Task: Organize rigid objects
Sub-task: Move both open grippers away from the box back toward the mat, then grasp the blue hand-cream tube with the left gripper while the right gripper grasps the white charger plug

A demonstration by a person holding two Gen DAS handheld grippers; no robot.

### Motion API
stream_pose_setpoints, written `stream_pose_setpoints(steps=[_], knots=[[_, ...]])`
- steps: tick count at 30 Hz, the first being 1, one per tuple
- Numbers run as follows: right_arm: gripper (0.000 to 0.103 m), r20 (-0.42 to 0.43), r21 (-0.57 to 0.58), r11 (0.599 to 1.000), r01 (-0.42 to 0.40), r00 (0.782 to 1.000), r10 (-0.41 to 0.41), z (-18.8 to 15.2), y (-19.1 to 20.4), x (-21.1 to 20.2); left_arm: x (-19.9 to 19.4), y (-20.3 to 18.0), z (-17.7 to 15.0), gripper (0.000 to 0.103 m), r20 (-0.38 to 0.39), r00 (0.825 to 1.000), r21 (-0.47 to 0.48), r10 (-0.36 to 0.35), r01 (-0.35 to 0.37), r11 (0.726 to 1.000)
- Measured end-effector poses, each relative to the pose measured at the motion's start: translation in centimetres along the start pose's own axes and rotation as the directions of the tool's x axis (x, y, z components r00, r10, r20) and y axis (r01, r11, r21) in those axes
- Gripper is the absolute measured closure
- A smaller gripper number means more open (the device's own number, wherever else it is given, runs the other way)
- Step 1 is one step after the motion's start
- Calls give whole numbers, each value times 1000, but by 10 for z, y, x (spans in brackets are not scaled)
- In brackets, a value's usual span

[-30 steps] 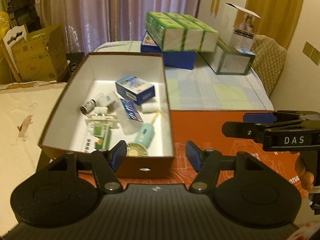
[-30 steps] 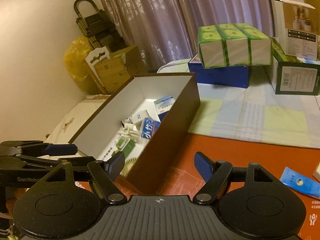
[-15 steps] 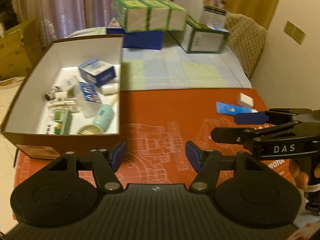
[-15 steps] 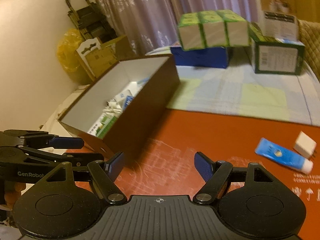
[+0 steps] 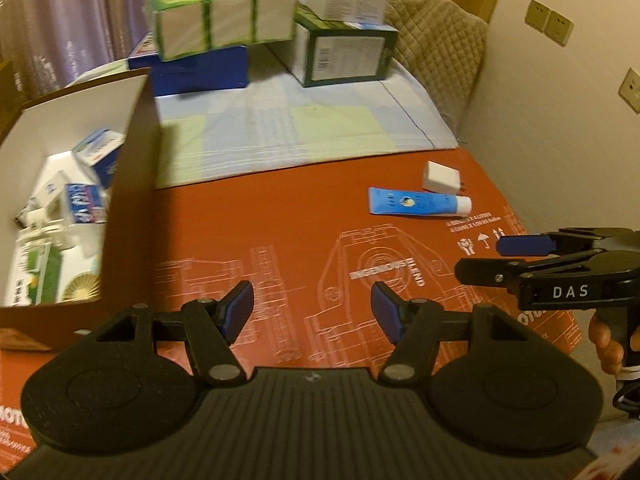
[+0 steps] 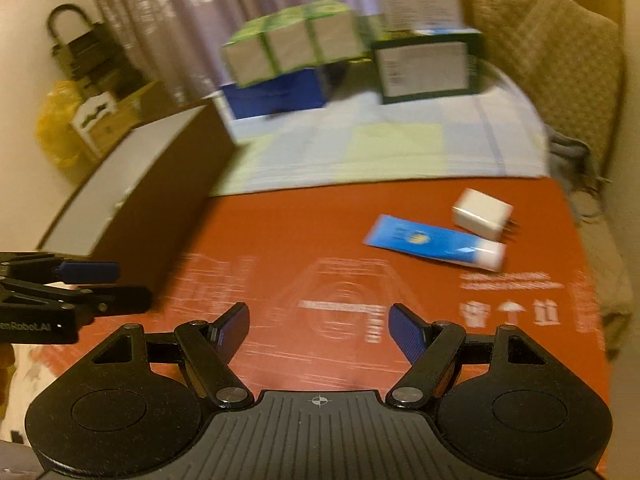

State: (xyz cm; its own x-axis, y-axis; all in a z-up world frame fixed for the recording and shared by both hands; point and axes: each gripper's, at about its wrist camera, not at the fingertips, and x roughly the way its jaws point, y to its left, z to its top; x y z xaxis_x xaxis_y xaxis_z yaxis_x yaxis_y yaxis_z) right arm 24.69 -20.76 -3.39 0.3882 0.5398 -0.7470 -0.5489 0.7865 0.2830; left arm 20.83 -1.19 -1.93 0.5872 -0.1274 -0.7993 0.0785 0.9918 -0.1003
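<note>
A blue tube with a white cap (image 5: 419, 201) (image 6: 434, 242) lies on the red mat (image 5: 280, 216) (image 6: 304, 224), with a white plug adapter (image 5: 441, 176) (image 6: 482, 213) just beyond it. The brown box with a white inside (image 5: 132, 128) (image 6: 168, 184) stands at the left and holds several small packs and bottles. My left gripper (image 5: 312, 312) is open over the bare mat, nothing between its fingers. My right gripper (image 6: 319, 327) is open too, short of the tube. The right wrist view is blurred by motion.
Past the mat lies a pale checked cloth (image 5: 280, 132). On it stand a blue box (image 5: 200, 68) topped by green-and-white packs (image 5: 220, 16), and a green box (image 5: 346, 54). A quilted chair back (image 5: 436, 44) and a wall are on the right.
Both grippers have swung right, away from the box and over the red mat. The tube and the plug adapter have come into view. Both sets of jaws stay as wide as before.
</note>
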Motion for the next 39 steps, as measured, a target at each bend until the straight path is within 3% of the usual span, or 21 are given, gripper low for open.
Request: stream_pose_setpoints(steps=[10, 18, 27, 39], knots=[[29, 11, 38, 997, 72, 997, -72, -7, -58, -8, 50, -36, 13, 42, -18, 1000, 25, -1, 2, 1000], [31, 22, 12, 995, 98, 995, -99, -1, -96, 0, 84, -50, 23, 42, -40, 999, -9, 22, -23, 1000], [48, 36, -89, 993, 76, 997, -73, 16, -122, 27, 116, -49, 35, 42, -73, 994, -55, 77, -81, 995], [53, 0, -211, 977, 33, 999, -34, 31, -141, 77, 129, -34, 41, 42, -107, 986, -98, 127, -138, 986]])
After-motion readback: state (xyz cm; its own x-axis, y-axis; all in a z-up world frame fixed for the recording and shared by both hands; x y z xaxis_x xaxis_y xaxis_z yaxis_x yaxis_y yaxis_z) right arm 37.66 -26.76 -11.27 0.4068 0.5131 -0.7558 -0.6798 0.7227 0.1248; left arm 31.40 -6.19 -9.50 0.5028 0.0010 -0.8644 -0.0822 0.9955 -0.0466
